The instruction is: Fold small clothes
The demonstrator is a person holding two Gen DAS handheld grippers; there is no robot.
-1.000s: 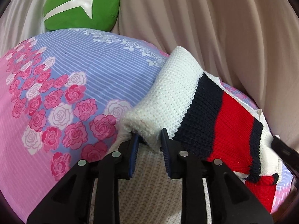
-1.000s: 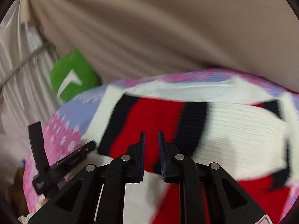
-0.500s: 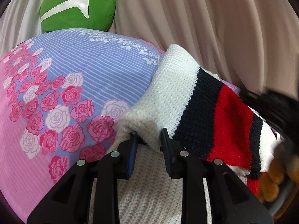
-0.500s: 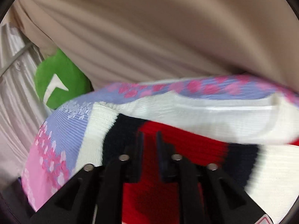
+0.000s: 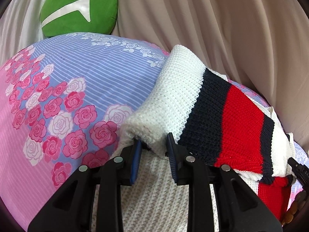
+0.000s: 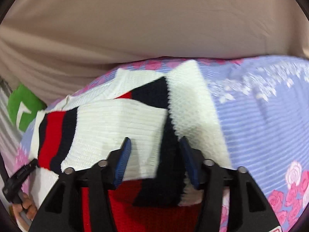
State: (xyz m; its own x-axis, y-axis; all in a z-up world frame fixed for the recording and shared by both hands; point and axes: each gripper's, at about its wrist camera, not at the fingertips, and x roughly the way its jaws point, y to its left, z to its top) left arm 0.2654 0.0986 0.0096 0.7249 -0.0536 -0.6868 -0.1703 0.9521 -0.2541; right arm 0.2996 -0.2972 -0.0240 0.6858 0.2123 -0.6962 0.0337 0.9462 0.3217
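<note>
Lying on a bed sheet (image 5: pixel 100 77) printed with pink and white roses over lilac stripes, a knitted sweater (image 5: pixel 218 116) in white, navy and red bands is seen partly folded. Its white sleeve end is rolled over and gripped by the left claw (image 5: pixel 153 147), whose blue pads press on the bunched knit from both sides. More white knit is spread beneath that claw.

In the right wrist view, the right claw (image 6: pixel 155 154) is held above the sweater (image 6: pixel 119 119) with its jaws closing; a folded edge of white and navy knit is seen between the pads, but no pressing contact can be made out, and the picture is blurred.

A green cushion (image 5: pixel 79 7) with a white arrow-like mark is propped at the far edge of the bed, against a beige curtain (image 5: pixel 222 29) that closes off the whole background. At the lower left of the right wrist view, part of the other black tool and some fingers (image 6: pixel 27 206) are visible beside the sweater.
</note>
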